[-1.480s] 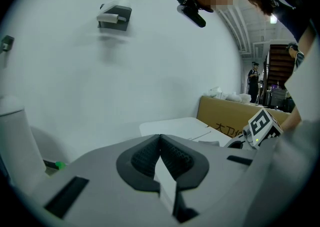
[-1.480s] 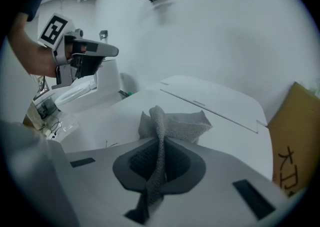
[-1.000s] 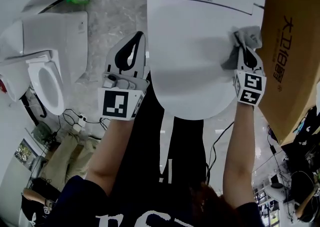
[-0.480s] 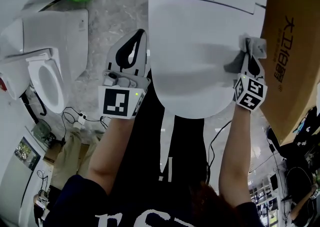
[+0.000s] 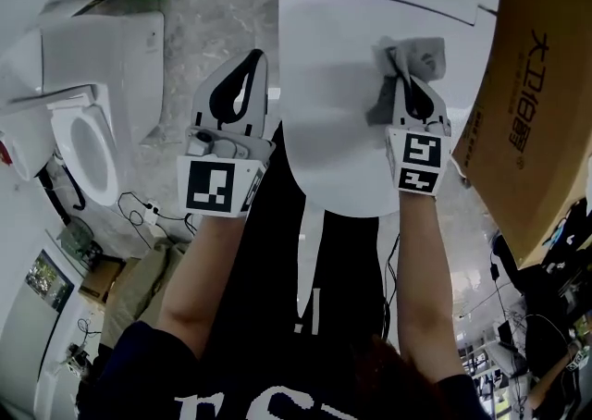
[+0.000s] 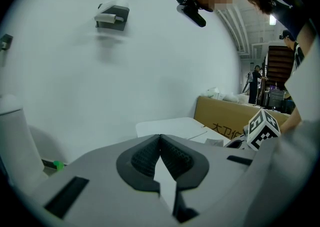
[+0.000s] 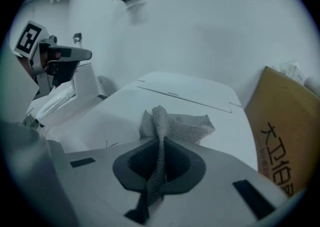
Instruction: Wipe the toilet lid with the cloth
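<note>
Cloth [image 5: 421, 59], partly hidden under the right gripper [image 5: 401, 71] pinching it, lies on the toilet lid [image 5: 333, 67]; left gripper [image 5: 252, 62] closed, empty.

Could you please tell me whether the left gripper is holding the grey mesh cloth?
No, the left gripper has its jaws shut on nothing; the grey mesh cloth is pinched in the right gripper.

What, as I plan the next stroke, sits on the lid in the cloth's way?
Nothing visible. The cloth, pinched in the right gripper, rests on the bare lid; the box stands beside it.
</note>
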Demonstrator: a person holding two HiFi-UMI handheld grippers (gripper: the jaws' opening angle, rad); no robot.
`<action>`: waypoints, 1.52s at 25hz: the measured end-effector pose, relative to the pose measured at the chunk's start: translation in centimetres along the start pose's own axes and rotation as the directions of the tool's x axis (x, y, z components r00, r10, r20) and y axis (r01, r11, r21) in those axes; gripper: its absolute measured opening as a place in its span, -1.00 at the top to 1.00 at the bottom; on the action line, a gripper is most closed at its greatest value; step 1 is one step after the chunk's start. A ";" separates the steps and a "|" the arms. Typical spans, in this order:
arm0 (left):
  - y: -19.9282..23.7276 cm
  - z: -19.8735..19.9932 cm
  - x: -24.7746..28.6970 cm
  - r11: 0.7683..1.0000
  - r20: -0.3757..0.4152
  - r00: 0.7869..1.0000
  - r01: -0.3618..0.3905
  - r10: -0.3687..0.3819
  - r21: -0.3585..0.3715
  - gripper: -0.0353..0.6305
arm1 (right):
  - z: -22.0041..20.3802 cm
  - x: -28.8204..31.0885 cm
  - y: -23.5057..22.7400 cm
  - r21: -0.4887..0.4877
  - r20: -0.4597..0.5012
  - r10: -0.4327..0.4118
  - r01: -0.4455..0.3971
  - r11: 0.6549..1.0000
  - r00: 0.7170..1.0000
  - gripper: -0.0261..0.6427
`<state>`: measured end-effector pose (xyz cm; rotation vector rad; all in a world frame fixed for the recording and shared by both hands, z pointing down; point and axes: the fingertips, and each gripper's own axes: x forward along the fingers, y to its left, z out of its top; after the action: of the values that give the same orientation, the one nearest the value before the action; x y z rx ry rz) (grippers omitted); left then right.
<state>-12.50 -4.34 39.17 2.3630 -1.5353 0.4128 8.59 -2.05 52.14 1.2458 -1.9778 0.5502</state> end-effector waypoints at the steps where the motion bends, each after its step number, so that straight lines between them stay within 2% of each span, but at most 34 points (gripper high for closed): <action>1: 0.1 0.1 -0.1 1.000 0.001 1.000 0.000 0.000 0.004 0.85 | 0.6 0.4 1.4 -0.025 0.002 0.030 -0.030 0.999 1.000 0.85; 6: 0.6 0.2 -0.3 1.000 0.005 1.000 -0.012 0.012 0.004 0.85 | 2.6 1.8 7.5 -0.115 0.008 0.151 -0.149 0.982 0.988 0.85; 9: 0.8 0.1 -0.4 1.000 0.005 1.000 -0.014 0.014 0.003 0.85 | 3.3 2.3 11.7 -0.172 0.009 0.229 -0.224 0.959 0.973 0.85; 13: 1.0 0.1 -0.6 1.000 0.006 1.000 -0.020 0.020 0.004 0.85 | 3.5 2.3 17.2 -0.283 -0.027 0.327 -0.321 0.904 0.945 0.85; 16: 1.1 -0.2 -0.6 1.000 0.001 1.000 -0.024 0.024 0.003 0.85 | 3.1 2.0 20.1 -0.386 -0.050 0.363 -0.353 0.852 0.930 0.85; 23: 0.6 -0.5 -0.3 1.000 -0.006 1.000 -0.017 0.017 0.006 0.85 | 2.8 1.9 20.4 -0.368 -0.056 0.430 -0.419 0.830 0.901 0.85; 26: 0.5 -0.5 0.0 1.000 -0.010 1.000 -0.008 0.008 0.013 0.85 | 2.4 1.6 19.0 -0.340 -0.060 0.431 -0.425 0.839 0.900 0.85; 30: 0.0 -0.3 0.5 1.000 -0.007 1.000 -0.004 0.004 0.016 0.85 | 0.9 0.4 14.9 -0.319 -0.033 0.384 -0.374 0.871 0.923 0.85; 34: -0.8 0.0 0.8 1.000 -0.003 1.000 0.005 -0.005 0.016 0.85 | -0.6 -0.8 9.8 -0.256 -0.004 0.308 -0.299 0.919 0.951 0.85; 38: -1.6 0.2 1.1 1.000 -0.003 1.000 0.011 -0.011 0.017 0.85 | -2.1 -1.8 4.8 -0.202 -0.013 0.209 -0.208 0.957 0.978 0.85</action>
<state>-10.60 -4.71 39.29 2.3813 -1.5229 0.4288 5.56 2.57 52.25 0.9229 -2.1274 0.4322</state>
